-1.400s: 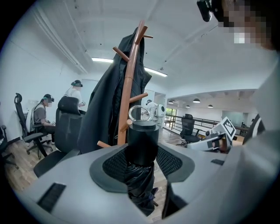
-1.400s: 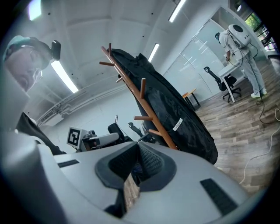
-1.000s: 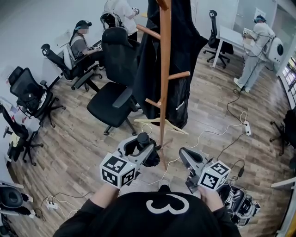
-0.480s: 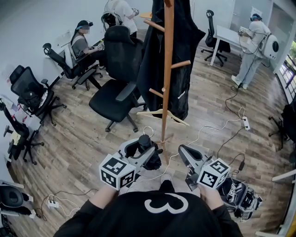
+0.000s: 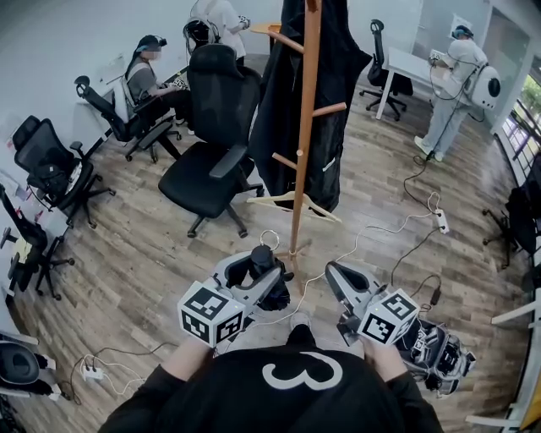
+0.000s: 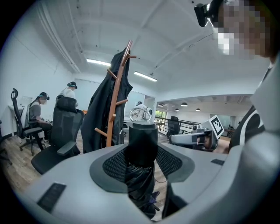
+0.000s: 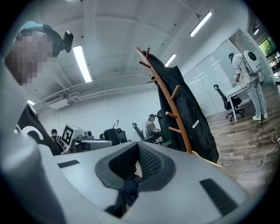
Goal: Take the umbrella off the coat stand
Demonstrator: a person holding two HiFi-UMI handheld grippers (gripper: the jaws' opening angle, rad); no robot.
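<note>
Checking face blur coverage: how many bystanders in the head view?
3. A seated person at upper left; a standing person behind them at the top edge; a person in white by the white desk, upper right. The black coat may hide others.

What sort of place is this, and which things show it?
Probably an open office or lab: black swivel chairs, a white desk, and a wooden coat stand with a dark coat.

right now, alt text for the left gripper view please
The left gripper clamps a folded black umbrella topped by a metal ring. Behind stand a wooden coat stand draped with a black coat and a black office chair.
</note>
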